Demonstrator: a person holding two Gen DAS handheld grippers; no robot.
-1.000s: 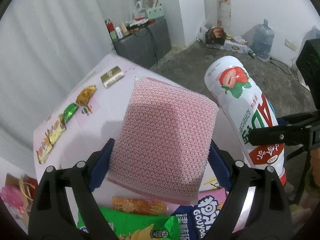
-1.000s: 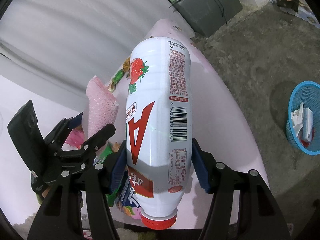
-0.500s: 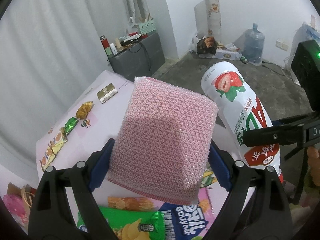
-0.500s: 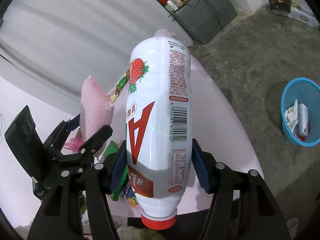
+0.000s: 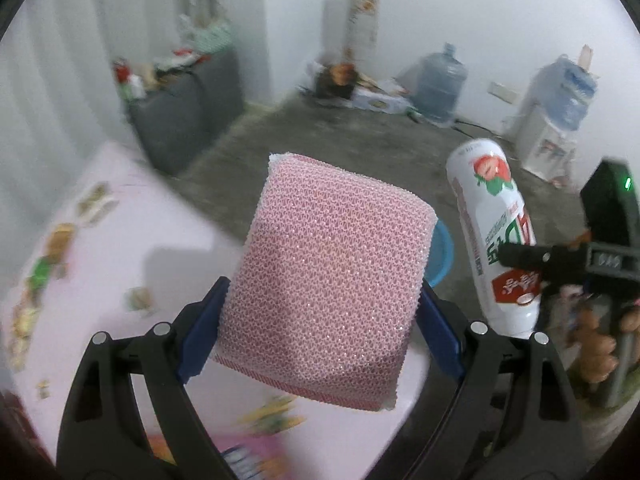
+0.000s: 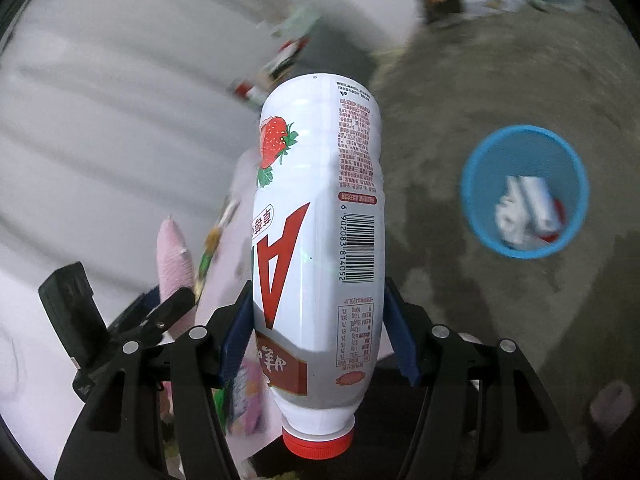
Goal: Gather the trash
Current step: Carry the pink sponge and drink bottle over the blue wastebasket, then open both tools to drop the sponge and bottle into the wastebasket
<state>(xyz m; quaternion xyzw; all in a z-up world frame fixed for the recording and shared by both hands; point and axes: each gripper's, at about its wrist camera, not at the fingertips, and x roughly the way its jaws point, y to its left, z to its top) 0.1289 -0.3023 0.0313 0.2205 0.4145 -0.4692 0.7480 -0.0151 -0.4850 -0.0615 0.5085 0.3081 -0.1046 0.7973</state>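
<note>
Trash in transit — left gripper (image 5: 320,322) clamps pink sponge (image 5: 328,280), right gripper (image 6: 318,330) clamps strawberry bottle (image 6: 320,232); blue basket (image 6: 476,216) at three o'clock already holds some; wrappers (image 5: 40,276) left on table (image 5: 160,232).

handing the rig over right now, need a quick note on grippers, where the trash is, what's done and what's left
Left gripper: shut on the pink sponge.
Right gripper: shut on the white bottle, red cap toward the camera.
Blue basket stands on the floor, some trash already inside.
Neither held item is dropped in yet.
Left: drop both in, then collect the wrappers on the pink table.
</note>
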